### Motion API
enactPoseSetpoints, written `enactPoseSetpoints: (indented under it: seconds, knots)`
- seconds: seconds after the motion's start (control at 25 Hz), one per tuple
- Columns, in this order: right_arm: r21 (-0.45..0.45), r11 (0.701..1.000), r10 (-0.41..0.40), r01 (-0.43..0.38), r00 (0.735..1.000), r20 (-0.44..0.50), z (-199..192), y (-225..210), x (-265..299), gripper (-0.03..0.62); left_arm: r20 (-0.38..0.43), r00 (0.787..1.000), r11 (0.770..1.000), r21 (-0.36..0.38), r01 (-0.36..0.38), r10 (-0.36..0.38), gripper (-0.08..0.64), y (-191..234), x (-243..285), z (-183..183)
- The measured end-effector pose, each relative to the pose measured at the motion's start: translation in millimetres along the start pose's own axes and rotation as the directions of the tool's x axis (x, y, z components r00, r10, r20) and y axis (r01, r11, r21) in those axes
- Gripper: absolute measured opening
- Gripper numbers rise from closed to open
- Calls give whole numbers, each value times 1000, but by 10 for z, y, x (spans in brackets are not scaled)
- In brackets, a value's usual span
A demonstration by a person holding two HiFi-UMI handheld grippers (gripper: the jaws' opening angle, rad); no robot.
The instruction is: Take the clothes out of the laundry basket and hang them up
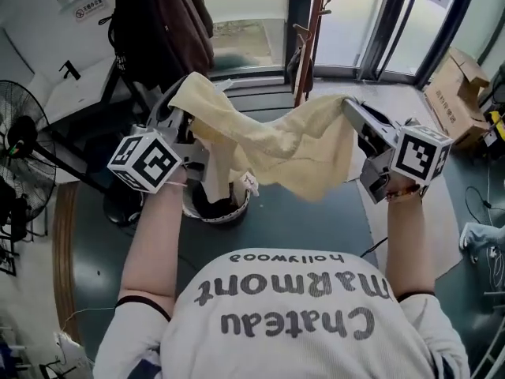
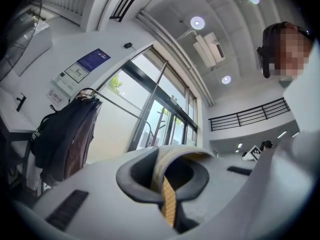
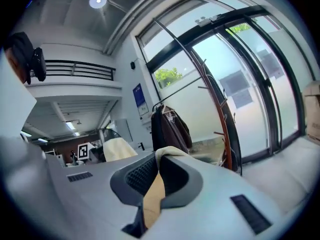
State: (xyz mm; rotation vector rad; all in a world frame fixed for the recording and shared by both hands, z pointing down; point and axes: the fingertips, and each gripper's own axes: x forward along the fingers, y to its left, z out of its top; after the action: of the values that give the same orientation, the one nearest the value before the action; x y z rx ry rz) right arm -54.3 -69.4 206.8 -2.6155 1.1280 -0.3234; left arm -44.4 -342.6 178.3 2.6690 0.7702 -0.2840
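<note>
Yellow cloth (image 1: 276, 144) spans the gap between the two claws, and the main risk, as I judge it, comes from how little of it each one holds. The left claw (image 1: 180, 110) is clamped tight on one upper corner, with only a thin fold showing between its jaws in the left gripper view (image 2: 169, 204). The right claw (image 1: 351, 109) is clamped just as tight on the opposite upper edge, again on a narrow fold (image 3: 152, 199). A sharp pull apart could drag either fold out of its jaws, and the freed side would drop back toward the basket (image 1: 229, 214) on the floor below.

A second risk is the slack. The middle sags and the lower part hangs down to just above the basket rim, so it could catch there during a sideways carry.

The coat rack (image 1: 162, 22) beyond is already crowded with dark coats. Swinging the cloth in wide could tangle it with them.

Relative to the claws, the cloth hangs between and below them, its top edge running from one set of jaws to the other, well above the basket.
</note>
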Motion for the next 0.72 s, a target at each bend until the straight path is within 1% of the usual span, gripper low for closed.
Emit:
enactPoseSetpoints:
  seconds: [0.08, 0.16, 0.28, 0.32, 0.36, 0.4, 0.48, 0.56, 0.6, 0.64, 0.68, 0.72]
  knots:
    - [33, 999, 5, -3, 998, -55, -295, 0, 130, 32, -3, 999, 999, 3, 33, -33, 17, -14, 87, 74]
    - [73, 997, -3, 11, 993, -119, -601, 9, 275, 32, -7, 998, 998, 12, 60, -60, 17, -18, 145, 150]
    - [130, 990, -22, 53, 973, -230, -1085, -27, 460, 37, -27, 996, 996, 24, 82, -81, 17, -8, 212, 186]
    - [143, 988, -22, 62, 964, -267, -1229, -30, 510, 95, -40, 996, 996, 30, 83, -82, 17, -3, 233, 177]
    - [153, 986, -22, 69, 957, -290, -1339, -16, 550, 257, -56, 995, 996, 37, 83, -81, 17, -1, 249, 156]
    - [157, 985, -24, 72, 957, -289, -1392, 19, 579, 304, -72, 994, 996, 42, 83, -80, 17, -1, 263, 125]
    - [130, 989, -36, 66, 974, -225, -1317, 132, 629, 304, -101, 992, 995, 49, 85, -80, 17, -3, 292, 44]
    - [65, 996, -45, 57, 985, -169, -1153, 233, 677, 307, -129, 989, 995, 50, 84, -77, 17, 4, 337, -68]
    - [33, 999, -23, 29, 988, -153, -1082, 307, 700, 311, -144, 987, 996, 47, 82, -74, 17, 4, 362, -137]
    - [13, 1000, 28, -26, 990, -141, -1030, 419, 728, 313, -157, 985, 996, 41, 81, -74, 17, -5, 390, -205]
    - [7, 995, 101, -101, 986, -135, -1010, 563, 769, 313, -167, 983, 996, 33, 83, -77, 17, -25, 424, -264]
    - [11, 983, 184, -184, 973, -141, -1031, 722, 823, 318, -173, 982, 996, 27, 88, -82, 17, -55, 466, -308]
